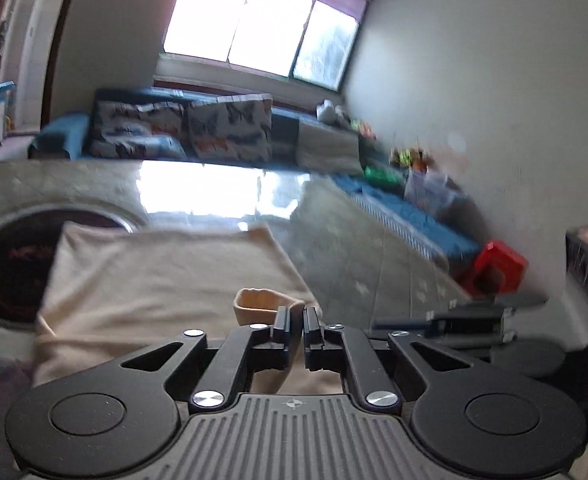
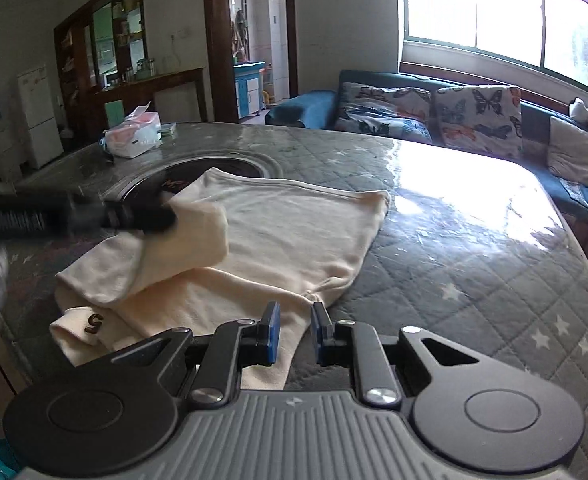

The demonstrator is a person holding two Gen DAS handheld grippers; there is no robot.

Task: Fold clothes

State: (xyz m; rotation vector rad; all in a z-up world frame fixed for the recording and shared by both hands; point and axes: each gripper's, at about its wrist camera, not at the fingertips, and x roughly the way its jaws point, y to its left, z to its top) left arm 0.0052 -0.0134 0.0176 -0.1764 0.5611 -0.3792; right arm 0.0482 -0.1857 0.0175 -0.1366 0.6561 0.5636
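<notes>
Lying flat on the table, the shirt is pinched at its sleeve by the left gripper, while the right gripper, jaws spread, is held nearest the lower hem.

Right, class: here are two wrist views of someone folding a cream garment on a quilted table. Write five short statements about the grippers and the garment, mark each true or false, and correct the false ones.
1. The left gripper is shut on a fold of the cream garment. True.
2. The right gripper grips the garment too. False: its fingers are apart and hold nothing.
3. The garment lies on the table. True.
4. The garment is dark blue. False: it is cream.
5. A tissue pack sits on the table's far side. True.
</notes>
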